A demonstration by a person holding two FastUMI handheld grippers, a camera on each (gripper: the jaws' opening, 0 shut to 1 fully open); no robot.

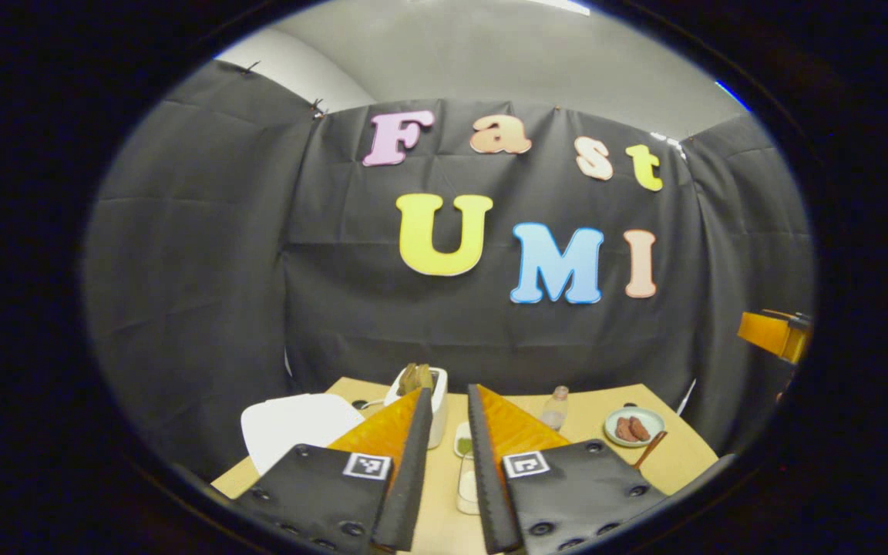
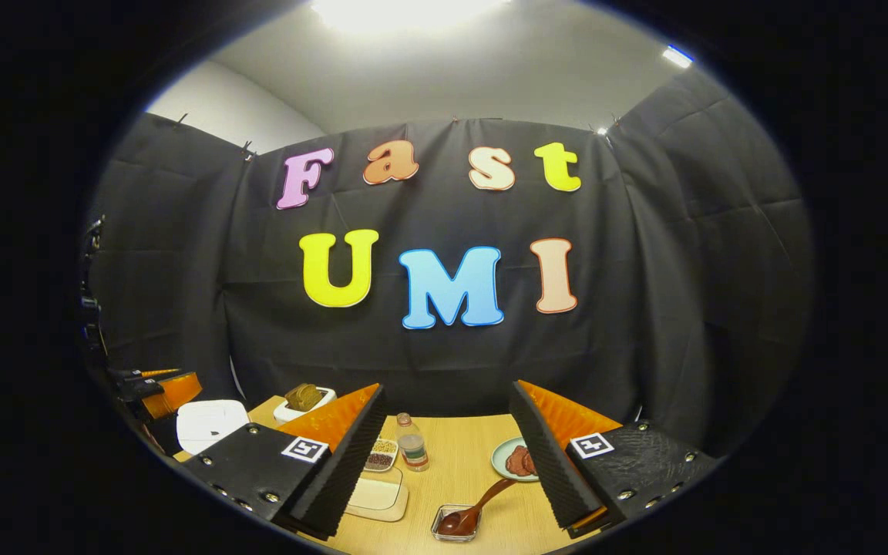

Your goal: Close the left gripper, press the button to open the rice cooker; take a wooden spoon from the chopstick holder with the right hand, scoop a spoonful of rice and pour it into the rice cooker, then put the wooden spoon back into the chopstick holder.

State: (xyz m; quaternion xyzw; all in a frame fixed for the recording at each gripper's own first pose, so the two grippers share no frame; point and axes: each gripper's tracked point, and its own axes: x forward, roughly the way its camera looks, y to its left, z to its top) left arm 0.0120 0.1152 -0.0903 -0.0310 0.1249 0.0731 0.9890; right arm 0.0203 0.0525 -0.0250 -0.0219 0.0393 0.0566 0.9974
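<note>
Left gripper view: left gripper (image 1: 449,432), fingers nearly together on nothing, low centre above the table (image 1: 683,459). Rice cooker (image 1: 297,428) lower left; toaster (image 1: 422,401) behind one finger; plate (image 1: 634,425) lower right.

Right gripper view: right gripper (image 2: 448,455) spread wide, empty. Wooden spoon (image 2: 475,509) rests in a small dish (image 2: 455,524), bottom centre. Bottle (image 2: 412,443) between the fingers.
</note>
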